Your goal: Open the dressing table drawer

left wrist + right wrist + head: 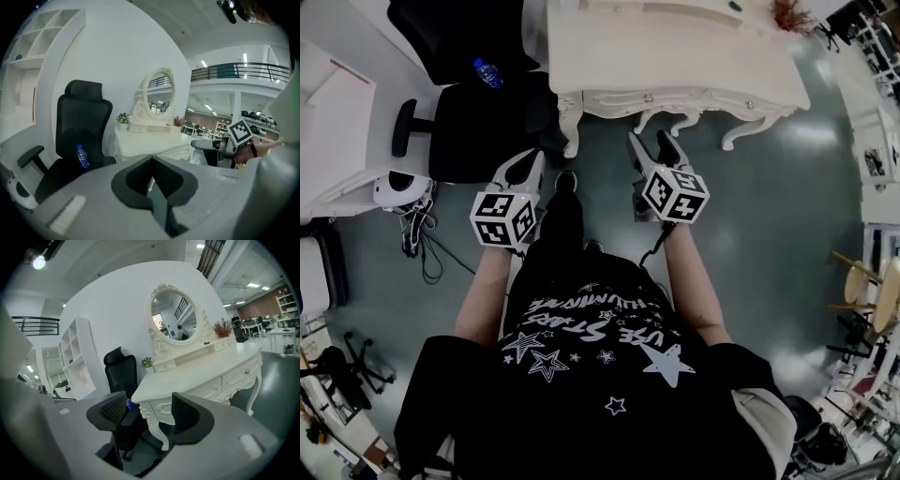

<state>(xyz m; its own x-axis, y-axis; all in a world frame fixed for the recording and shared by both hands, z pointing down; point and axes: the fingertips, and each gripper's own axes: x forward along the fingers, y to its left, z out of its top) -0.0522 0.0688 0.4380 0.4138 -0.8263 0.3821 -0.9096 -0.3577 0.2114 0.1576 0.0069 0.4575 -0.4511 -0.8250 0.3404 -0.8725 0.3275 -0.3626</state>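
Note:
The white dressing table stands ahead of me, with its drawers shut and small knobs along the front. My left gripper is held short of the table's left leg, its jaws shut with nothing between them. My right gripper hangs open and empty, a little short of the drawer front. In the right gripper view the open gripper frames the table's corner leg, and the drawer knobs lie off to the right. The left gripper view has the table and its oval mirror beyond the shut pads.
A black office chair stands left of the table with a blue water bottle on its seat. A white desk and loose cables lie further left. Shelving stands behind the chair. Grey floor spreads to the right.

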